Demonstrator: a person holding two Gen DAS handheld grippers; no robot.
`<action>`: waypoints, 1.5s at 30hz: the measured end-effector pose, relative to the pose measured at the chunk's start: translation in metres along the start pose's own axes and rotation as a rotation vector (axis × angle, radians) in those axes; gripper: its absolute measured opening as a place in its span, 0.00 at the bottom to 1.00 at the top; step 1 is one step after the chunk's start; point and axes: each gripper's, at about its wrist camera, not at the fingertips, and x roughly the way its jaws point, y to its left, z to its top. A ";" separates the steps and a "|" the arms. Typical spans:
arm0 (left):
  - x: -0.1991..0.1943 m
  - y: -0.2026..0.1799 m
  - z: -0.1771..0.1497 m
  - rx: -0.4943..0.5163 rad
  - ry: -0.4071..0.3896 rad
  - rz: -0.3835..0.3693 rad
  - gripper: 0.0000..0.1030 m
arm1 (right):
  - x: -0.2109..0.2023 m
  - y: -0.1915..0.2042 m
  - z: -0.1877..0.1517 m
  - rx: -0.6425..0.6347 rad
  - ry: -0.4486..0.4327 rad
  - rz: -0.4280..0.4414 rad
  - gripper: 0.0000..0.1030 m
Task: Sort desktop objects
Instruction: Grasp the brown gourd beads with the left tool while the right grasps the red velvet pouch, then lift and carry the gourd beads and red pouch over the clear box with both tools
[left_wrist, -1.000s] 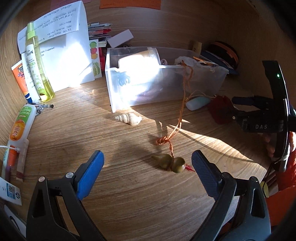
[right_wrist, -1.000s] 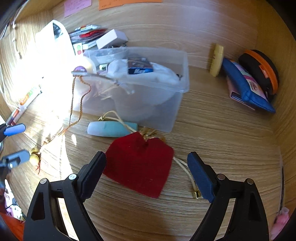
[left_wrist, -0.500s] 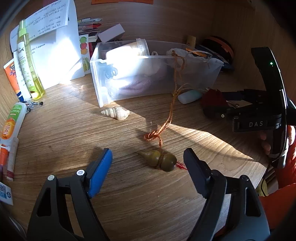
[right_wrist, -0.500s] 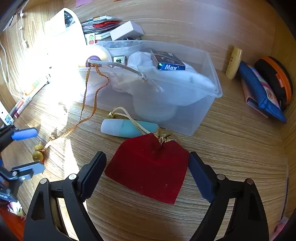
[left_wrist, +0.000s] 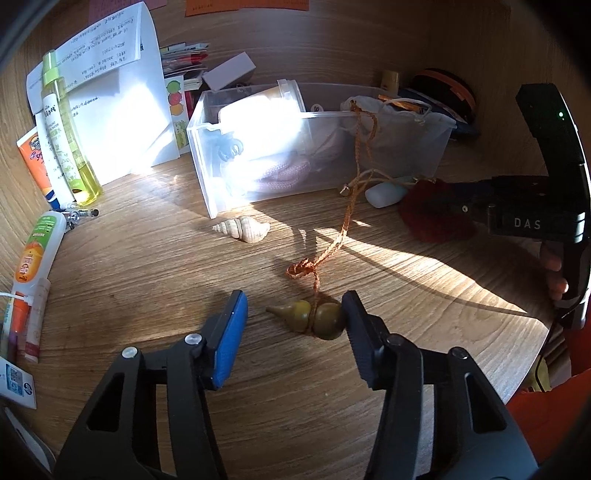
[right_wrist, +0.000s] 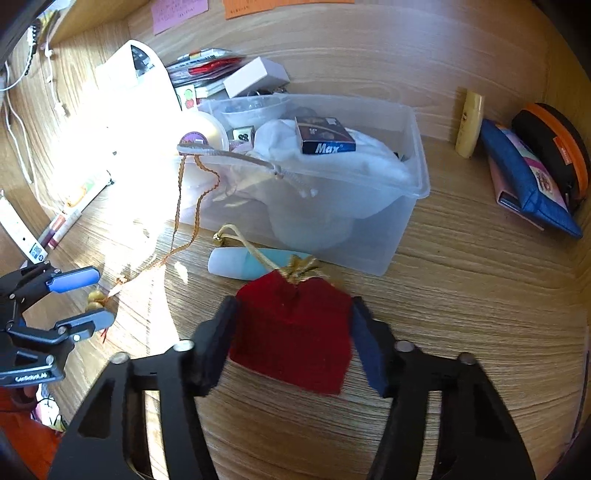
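Observation:
An olive gourd charm (left_wrist: 314, 317) lies on the wooden desk, and its orange cord (left_wrist: 347, 221) runs up over the rim of the clear plastic box (left_wrist: 207, 155). My left gripper (left_wrist: 293, 317) straddles the gourd with its jaws closing. The right finger touches it and the blue left pad (left_wrist: 231, 332) still stands apart. A red velvet pouch (right_wrist: 295, 332) with a gold tie lies in front of the box. My right gripper (right_wrist: 291, 325) is closing on it, and both pads press its bunched sides.
A pale shell (left_wrist: 243, 229) and a pale blue tube (right_wrist: 240, 264) lie near the box. Bottles and tubes (left_wrist: 66, 147) line the left edge, with papers behind them. A blue pouch (right_wrist: 528, 184) and an orange-rimmed case (right_wrist: 554, 147) sit at the back right.
Both grippers' jaws have narrowed. The left ones now flank the gourd closely. The right ones have come in against the red pouch, which looks narrower and bunched.

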 end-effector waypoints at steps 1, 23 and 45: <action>0.000 0.001 0.001 -0.007 0.000 -0.003 0.44 | 0.002 -0.001 -0.001 -0.003 0.019 0.017 0.34; -0.020 0.009 0.024 -0.079 -0.079 -0.029 0.41 | -0.061 -0.002 0.005 -0.011 -0.155 0.029 0.32; -0.039 0.008 0.100 0.042 -0.223 -0.048 0.41 | -0.106 -0.019 0.034 0.015 -0.319 0.023 0.32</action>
